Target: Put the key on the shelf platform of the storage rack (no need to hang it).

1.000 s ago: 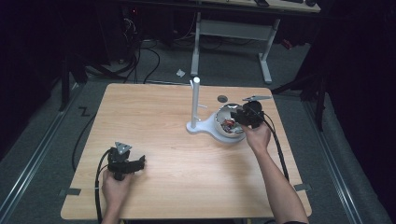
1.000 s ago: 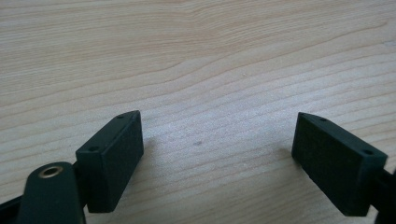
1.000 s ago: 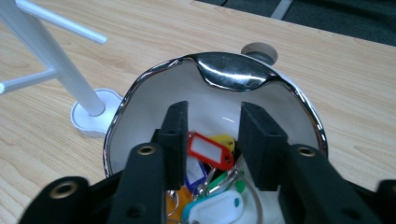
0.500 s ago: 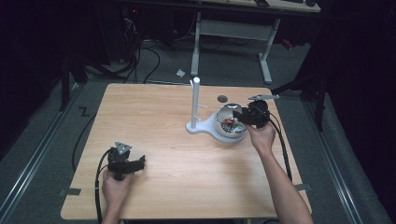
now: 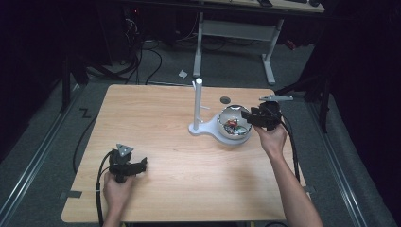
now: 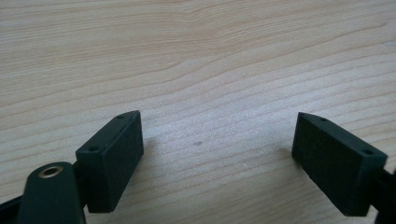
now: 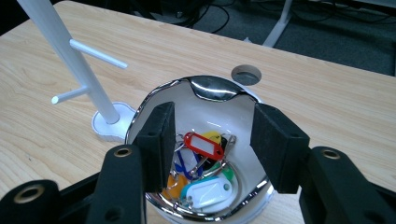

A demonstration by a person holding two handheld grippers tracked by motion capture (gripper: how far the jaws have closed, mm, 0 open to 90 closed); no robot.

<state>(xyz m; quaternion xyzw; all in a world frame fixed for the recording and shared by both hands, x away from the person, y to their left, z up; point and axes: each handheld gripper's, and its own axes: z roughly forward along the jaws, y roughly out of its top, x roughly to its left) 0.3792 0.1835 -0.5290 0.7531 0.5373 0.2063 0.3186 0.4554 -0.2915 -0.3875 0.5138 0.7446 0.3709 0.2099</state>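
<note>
A shiny metal bowl stands on the wooden table beside a white peg stand. Inside it lie several coloured key tags, with a red one on top. My right gripper hovers just above the bowl's right side and points into it. Its jaws have just been opening and stand open, with nothing held between them. My left gripper rests low at the table's front left, open over bare wood.
A round cable hole sits in the table just behind the bowl. The stand's two thin pegs stick out toward the bowl. A desk frame and cables lie on the floor beyond the table's far edge.
The right gripper has lifted and drawn back to the right from over the bowl, and its jaws are wider. The left gripper has stayed put.
</note>
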